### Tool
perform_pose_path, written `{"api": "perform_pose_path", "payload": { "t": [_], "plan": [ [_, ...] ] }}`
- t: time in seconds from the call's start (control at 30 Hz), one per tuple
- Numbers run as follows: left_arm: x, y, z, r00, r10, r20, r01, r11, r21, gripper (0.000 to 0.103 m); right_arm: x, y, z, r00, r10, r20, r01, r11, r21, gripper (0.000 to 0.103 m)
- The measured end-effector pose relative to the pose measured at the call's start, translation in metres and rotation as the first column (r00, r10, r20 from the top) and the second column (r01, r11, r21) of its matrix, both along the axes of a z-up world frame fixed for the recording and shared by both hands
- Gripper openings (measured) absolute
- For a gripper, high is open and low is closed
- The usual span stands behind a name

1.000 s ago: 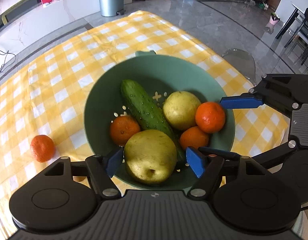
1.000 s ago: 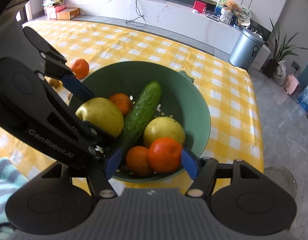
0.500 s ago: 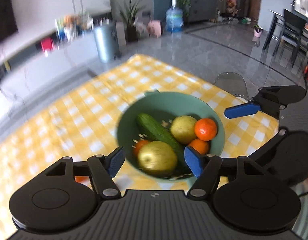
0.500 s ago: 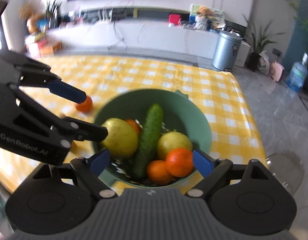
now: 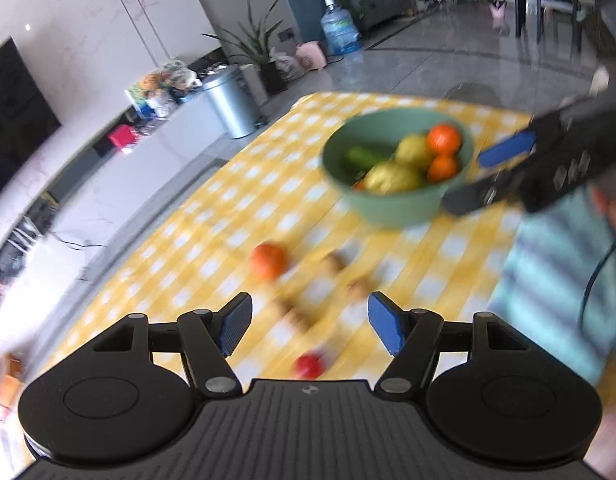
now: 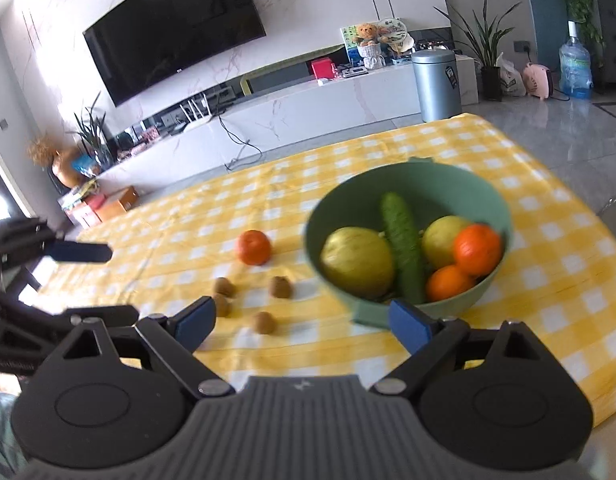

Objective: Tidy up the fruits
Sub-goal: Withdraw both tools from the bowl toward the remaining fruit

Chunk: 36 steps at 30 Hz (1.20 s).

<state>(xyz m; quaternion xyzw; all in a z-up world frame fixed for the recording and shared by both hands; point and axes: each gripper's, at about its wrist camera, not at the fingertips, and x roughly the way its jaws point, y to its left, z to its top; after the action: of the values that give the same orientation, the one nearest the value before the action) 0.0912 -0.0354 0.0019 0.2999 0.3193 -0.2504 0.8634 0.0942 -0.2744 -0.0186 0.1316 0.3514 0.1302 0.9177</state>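
A green bowl (image 6: 347, 208) stands on the yellow checked tablecloth and holds two yellow pears, a cucumber (image 6: 401, 248) and oranges; it also shows in the left wrist view (image 5: 387, 208). A loose orange (image 6: 253, 247) and several small brown kiwis (image 6: 280, 287) lie on the cloth left of the bowl. The left view shows the orange (image 5: 268, 261) and a small red fruit (image 5: 308, 366) near my left gripper (image 5: 309, 328), which is open and empty. My right gripper (image 6: 302, 322) is open and empty, pulled back from the bowl.
The table's right edge (image 6: 587, 200) drops to a grey floor. A white TV bench (image 6: 308, 100) and a metal bin (image 6: 435, 84) stand beyond the table. The person's striped sleeve (image 5: 547, 288) is at the right of the left view.
Both grippers have pulled up and back from the bowl. The left one has swung left over the loose orange and kiwis. Both stayed open and empty.
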Motion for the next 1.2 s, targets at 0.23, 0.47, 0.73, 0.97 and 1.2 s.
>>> {"api": "perform_pose_path", "payload": {
  "t": [0.23, 0.47, 0.73, 0.97, 1.2],
  "plan": [
    [-0.015, 0.077, -0.026, 0.984, 0.058, 0.170, -0.078, 0.990, 0.114, 0.079, -0.012, 0.033, -0.004, 0.999, 0.034, 0.002, -0.034, 0.999, -0.025, 0.091],
    [-0.015, 0.161, -0.083, 0.961, 0.082, 0.263, -0.144, 0.964, 0.226, 0.079, -0.011, 0.043, -0.012, 0.999, -0.008, -0.043, 0.005, 0.997, -0.083, 0.091],
    [-0.006, 0.225, -0.104, 0.938, 0.159, 0.309, -0.247, 0.931, 0.268, 0.079, 0.003, 0.074, -0.024, 0.996, 0.012, -0.091, -0.023, 0.992, -0.123, 0.091],
    [-0.002, 0.249, -0.110, 0.937, 0.179, 0.301, -0.266, 0.922, 0.281, 0.079, 0.010, 0.106, -0.027, 0.994, 0.079, -0.081, -0.091, 0.984, -0.154, 0.091],
    [-0.003, 0.253, -0.102, 0.925, 0.182, 0.332, -0.281, 0.918, 0.279, 0.079, 0.015, 0.115, -0.031, 0.992, 0.085, -0.093, -0.100, 0.980, -0.173, 0.091]
  ]
}}
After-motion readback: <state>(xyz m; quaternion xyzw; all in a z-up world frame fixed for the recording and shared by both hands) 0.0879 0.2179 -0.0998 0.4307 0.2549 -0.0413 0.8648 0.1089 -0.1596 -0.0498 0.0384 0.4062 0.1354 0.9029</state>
